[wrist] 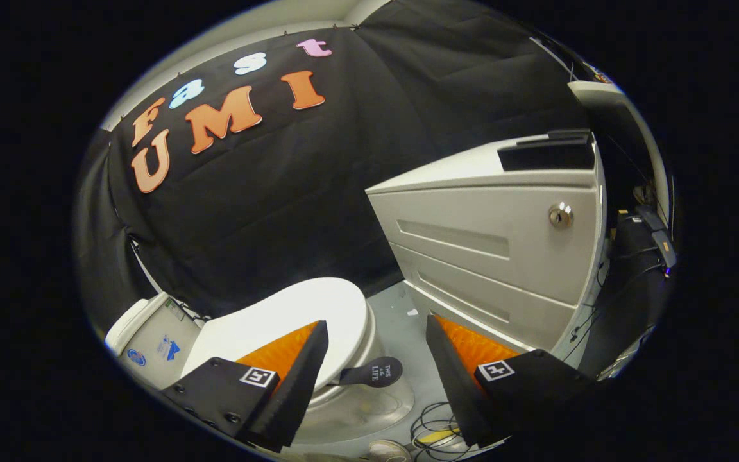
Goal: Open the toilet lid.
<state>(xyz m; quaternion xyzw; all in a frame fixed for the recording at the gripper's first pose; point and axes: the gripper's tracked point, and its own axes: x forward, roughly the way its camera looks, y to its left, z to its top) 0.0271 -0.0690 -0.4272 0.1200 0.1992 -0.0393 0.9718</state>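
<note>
**Gripper hovering open above the closed toilet**

The gripper (376,333) is holding its fingers wide apart, gripping nothing. Just beyond and below the left finger, the toilet lid (292,311) is lying shut: smooth, glossy white, oval. A dark rounded lift tab (373,372) is sticking out from its rim, into the gap between the fingers. Cables (433,427) are trailing over the grey floor (395,308). Past the right finger, a white panelled cabinet (491,237) with a metal lock (560,215) is standing. Behind the bowl, the white tank (151,337) is sitting against the black cloth wall (318,192).
</note>
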